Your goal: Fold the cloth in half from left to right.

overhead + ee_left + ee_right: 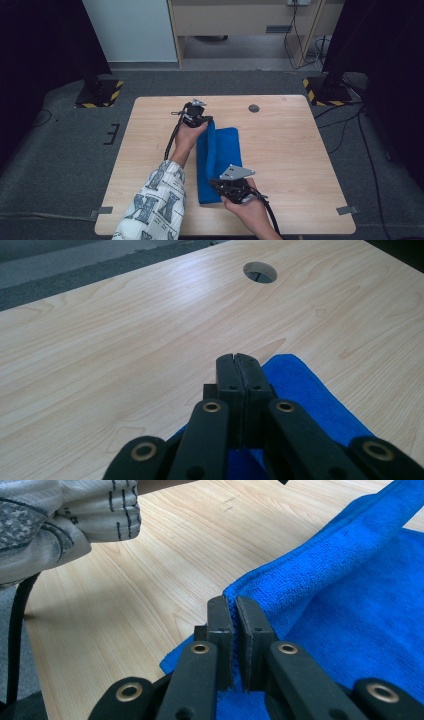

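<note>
A blue towel (218,162) lies on the wooden bench (290,150), stretched lengthways between the two tools. Its left edge is lifted off the bench and raised into a fold that leans over the flat part of the cloth.

The left tool (206,120) holds the far corner of that raised edge. In the left gripper view its jaws stand pressed together, with the towel (320,400) running out from under them to the right and back toward the camera; the cloth is pinched low between the pads. Ahead of this tool, further across the bench (125,340), is a round cable hole (259,272).

The right tool (216,184) holds the near corner of the same edge. In the right gripper view its jaws are clamped on a thin fold of the towel (340,575), which rises between the pads and runs away up and to the right, while the flat layer lies to the right of the tool. To the left of this tool is bare bench (150,590), and beyond it the patterned sleeve (60,525) of the person's left arm.

In the high view the left hand (189,136) sits just left of the towel's far end, and the right hand (247,207) just behind its near end, a cable trailing from each tool.
</note>
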`<state>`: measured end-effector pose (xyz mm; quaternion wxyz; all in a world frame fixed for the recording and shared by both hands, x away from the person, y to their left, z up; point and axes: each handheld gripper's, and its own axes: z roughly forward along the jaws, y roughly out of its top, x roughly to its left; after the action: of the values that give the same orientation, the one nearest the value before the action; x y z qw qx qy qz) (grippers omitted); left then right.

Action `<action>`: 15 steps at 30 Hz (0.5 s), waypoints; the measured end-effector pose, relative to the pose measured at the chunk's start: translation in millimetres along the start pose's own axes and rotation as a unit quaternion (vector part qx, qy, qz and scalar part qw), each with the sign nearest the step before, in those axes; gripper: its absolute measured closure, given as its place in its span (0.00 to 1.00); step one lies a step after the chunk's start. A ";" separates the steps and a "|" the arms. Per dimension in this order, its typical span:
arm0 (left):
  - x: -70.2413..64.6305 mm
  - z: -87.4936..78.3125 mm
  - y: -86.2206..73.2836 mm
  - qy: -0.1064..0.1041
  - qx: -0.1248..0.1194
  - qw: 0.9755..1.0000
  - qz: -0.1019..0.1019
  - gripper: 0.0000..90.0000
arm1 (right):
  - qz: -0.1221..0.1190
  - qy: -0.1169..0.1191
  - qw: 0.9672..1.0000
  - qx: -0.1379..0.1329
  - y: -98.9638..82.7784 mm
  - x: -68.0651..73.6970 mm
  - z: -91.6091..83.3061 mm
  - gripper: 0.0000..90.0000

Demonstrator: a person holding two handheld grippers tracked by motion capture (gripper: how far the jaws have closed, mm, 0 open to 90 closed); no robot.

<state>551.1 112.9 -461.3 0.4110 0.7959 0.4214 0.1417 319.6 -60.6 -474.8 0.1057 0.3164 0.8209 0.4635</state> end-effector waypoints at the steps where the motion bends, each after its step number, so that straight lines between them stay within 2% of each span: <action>1: -0.6 0.5 0.2 0.000 0.000 1.000 0.001 0.99 | 0.001 -0.001 1.000 0.000 -0.9 -0.7 -0.3 0.95; 15: -13.7 4.8 5.4 -0.006 -0.008 1.000 0.007 0.99 | 0.005 -0.008 1.000 0.002 -5.2 -8.6 -10.9 0.95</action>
<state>548.5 97.9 -458.5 0.4193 0.7963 0.4117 0.1433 319.0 -75.3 -474.2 0.1095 0.3248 0.8191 0.4599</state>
